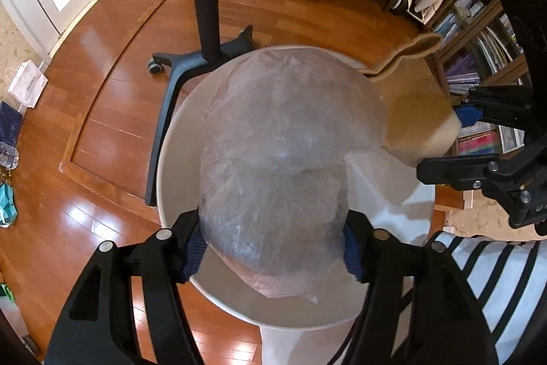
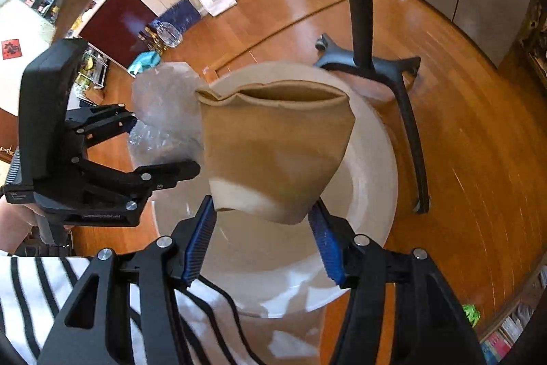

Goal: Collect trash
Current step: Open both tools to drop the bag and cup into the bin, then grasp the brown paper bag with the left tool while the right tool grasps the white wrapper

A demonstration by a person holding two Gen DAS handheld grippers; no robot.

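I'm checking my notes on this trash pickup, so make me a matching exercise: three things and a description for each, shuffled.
Things:
1. plastic bag
2. paper cup
3. bin

Descriptions:
A. white, round, open-topped
B. tan, crushed, in the right hand-held gripper
C. clear, crumpled, in the left hand-held gripper

Pairs: 1-C, 2-B, 3-A

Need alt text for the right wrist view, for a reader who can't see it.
The right hand-held gripper holds a crumpled tan paper cup over a white bin on a wooden floor. At left, the left hand-held gripper holds a clear plastic bag.
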